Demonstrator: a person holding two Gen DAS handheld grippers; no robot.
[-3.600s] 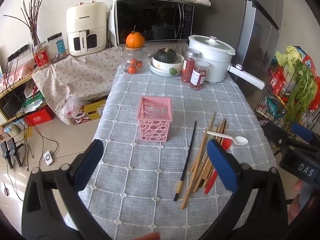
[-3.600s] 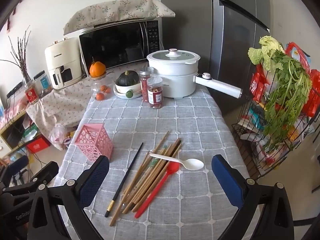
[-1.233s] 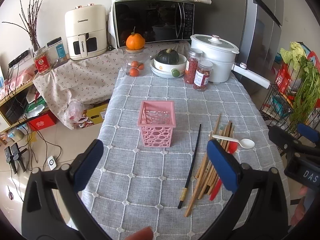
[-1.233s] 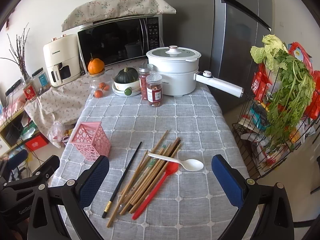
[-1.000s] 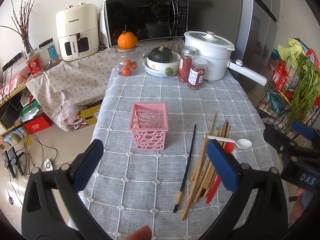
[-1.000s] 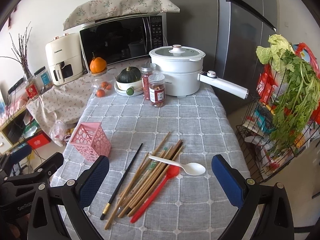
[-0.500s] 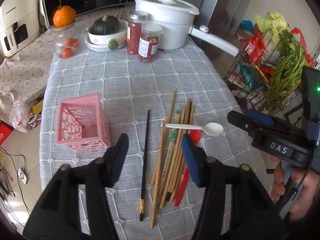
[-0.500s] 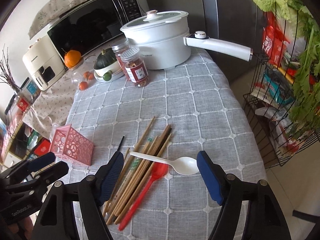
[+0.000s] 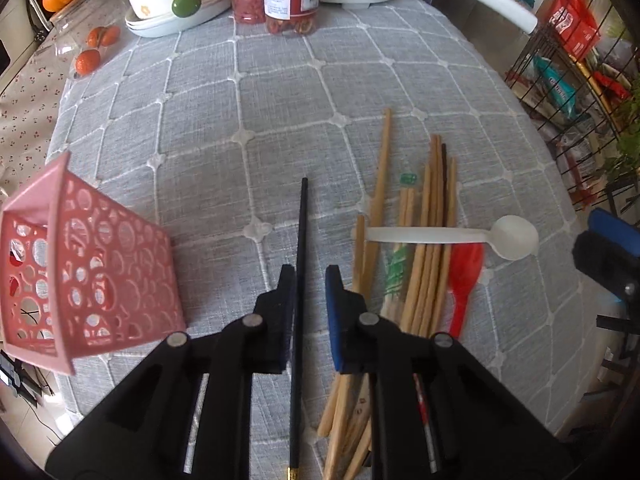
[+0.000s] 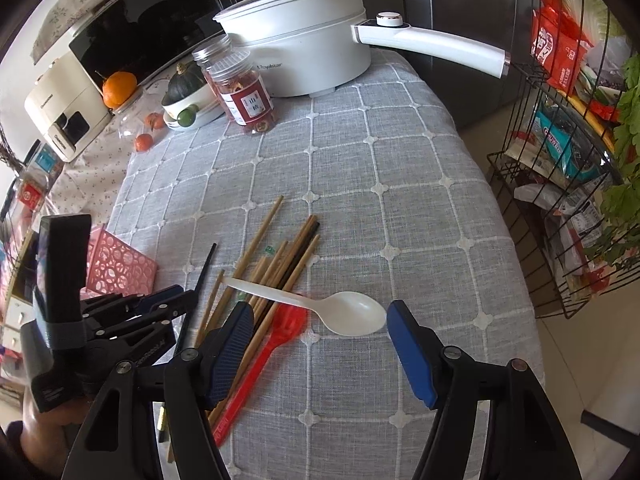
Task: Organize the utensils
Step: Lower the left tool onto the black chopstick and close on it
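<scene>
A black chopstick (image 9: 301, 236) lies on the grey checked tablecloth (image 9: 280, 92). My left gripper (image 9: 310, 280) straddles it, jaws narrowed to a small gap, the stick against the left finger. A pink openwork basket (image 9: 72, 280) stands to its left. A bundle of wooden chopsticks (image 9: 424, 248), a white spoon (image 9: 460, 236) and a red spoon (image 9: 464, 276) lie to the right. My right gripper (image 10: 320, 324) is open, low over the white spoon (image 10: 344, 312) and red spoon (image 10: 280, 336). The left gripper (image 10: 176, 300) shows there too.
At the back stand a white pot (image 10: 308, 48) with a long handle, two red-filled jars (image 10: 240, 88), a bowl with a squash (image 10: 188, 92) and small oranges (image 9: 92, 48). A wire rack with groceries (image 10: 568, 148) stands off the table's right edge.
Both grippers have come down and forward toward the utensils. The left gripper narrowed its jaws around the black chopstick. The right gripper narrowed somewhat over the spoons.
</scene>
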